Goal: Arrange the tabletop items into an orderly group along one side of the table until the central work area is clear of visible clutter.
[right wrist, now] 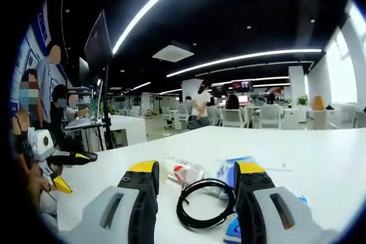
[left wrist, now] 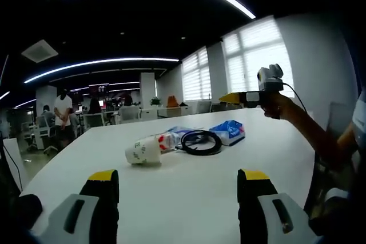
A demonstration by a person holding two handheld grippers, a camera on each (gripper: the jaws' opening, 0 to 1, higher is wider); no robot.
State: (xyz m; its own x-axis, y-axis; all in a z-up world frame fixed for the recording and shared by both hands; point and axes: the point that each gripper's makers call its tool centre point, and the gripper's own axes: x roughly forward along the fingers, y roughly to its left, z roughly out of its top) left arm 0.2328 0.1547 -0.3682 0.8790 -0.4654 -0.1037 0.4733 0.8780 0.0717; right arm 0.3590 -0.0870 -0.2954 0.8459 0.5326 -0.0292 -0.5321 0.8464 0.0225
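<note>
On smooth white table [left wrist: 189,192]: round black cable coil [left wrist: 201,142], crinkly blue packet [left wrist: 229,131]; both tools spread, ungripping.

The table [left wrist: 229,170] has a smooth, matt white top with a faint sheen. The coiled cable [left wrist: 201,142] looks like black rubber or plastic, slightly glossy. The white cup [left wrist: 143,151] looks like printed paper, matt. The blue packet [left wrist: 229,131] and the clear wrapper [right wrist: 186,171] are crinkled, shiny plastic film. Both grippers' jaws look like matt grey plastic with yellow tips.
</note>
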